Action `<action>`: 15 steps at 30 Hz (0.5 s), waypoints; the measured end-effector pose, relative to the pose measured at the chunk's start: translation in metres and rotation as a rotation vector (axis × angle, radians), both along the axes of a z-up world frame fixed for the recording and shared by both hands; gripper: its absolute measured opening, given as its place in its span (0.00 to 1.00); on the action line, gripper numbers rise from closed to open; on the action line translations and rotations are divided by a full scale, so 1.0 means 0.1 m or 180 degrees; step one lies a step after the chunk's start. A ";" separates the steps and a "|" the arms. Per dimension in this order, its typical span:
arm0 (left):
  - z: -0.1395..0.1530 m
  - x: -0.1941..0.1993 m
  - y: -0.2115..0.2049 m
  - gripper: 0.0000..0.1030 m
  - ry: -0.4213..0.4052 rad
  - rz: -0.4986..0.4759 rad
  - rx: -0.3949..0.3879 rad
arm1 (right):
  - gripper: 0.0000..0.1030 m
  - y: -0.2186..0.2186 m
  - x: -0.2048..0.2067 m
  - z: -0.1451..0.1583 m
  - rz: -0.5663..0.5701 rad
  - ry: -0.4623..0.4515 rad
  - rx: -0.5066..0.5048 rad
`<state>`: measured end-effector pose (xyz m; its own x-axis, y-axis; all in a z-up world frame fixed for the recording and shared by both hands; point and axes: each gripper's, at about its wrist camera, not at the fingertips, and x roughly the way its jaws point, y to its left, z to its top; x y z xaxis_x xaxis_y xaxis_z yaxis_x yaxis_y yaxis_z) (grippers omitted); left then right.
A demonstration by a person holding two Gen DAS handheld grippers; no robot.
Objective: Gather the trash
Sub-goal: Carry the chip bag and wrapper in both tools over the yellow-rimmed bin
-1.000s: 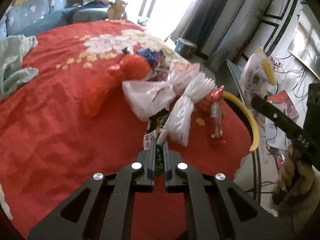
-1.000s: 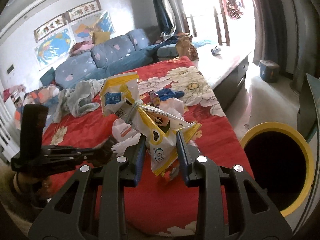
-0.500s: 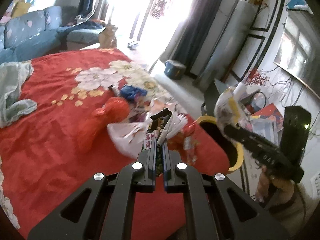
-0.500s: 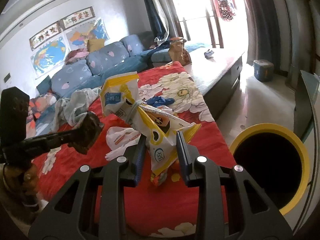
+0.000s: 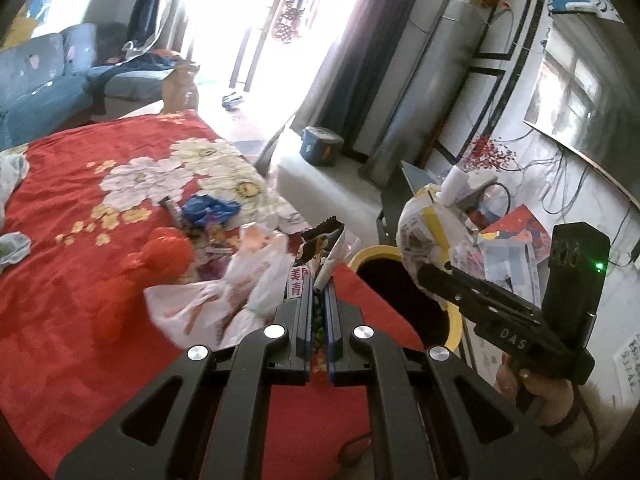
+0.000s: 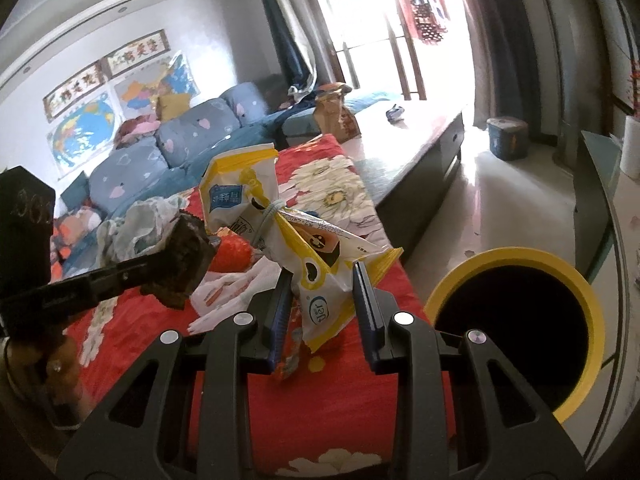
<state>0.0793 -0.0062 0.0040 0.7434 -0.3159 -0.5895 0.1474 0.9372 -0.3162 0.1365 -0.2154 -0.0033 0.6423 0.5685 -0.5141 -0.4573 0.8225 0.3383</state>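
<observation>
Red floral bedspread ends beside the yellow-rimmed bin. Right tool, pinching a yellow-white bag, should centre over the bin mouth before letting go; left tool stays pressed on a wrapper.

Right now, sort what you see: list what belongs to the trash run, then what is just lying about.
For the job:
- yellow-rimmed bin
- yellow and white bag in the right tool
- dark snack packet in the left tool
- white plastic bag
- red plastic bag

Lying about:
- blue sofa
- crumpled cloth
- blue tub

Blown-out window glare, fisheye edges
</observation>
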 end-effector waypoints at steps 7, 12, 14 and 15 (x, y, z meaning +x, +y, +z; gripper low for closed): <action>0.02 0.14 -0.23 0.05 -0.0027 -0.0120 0.0031 | 0.23 -0.18 0.07 0.00 -0.0177 0.0018 0.0061; -0.01 0.22 -0.35 0.05 -0.0006 -0.0189 0.0034 | 0.23 -0.31 0.13 -0.02 -0.0316 0.0046 0.0103; -0.01 0.24 -0.40 0.05 -0.0005 -0.0223 0.0037 | 0.23 -0.36 0.16 -0.03 -0.0369 0.0055 0.0115; -0.01 0.25 -0.43 0.05 -0.0007 -0.0240 0.0040 | 0.23 -0.38 0.17 -0.04 -0.0390 0.0060 0.0118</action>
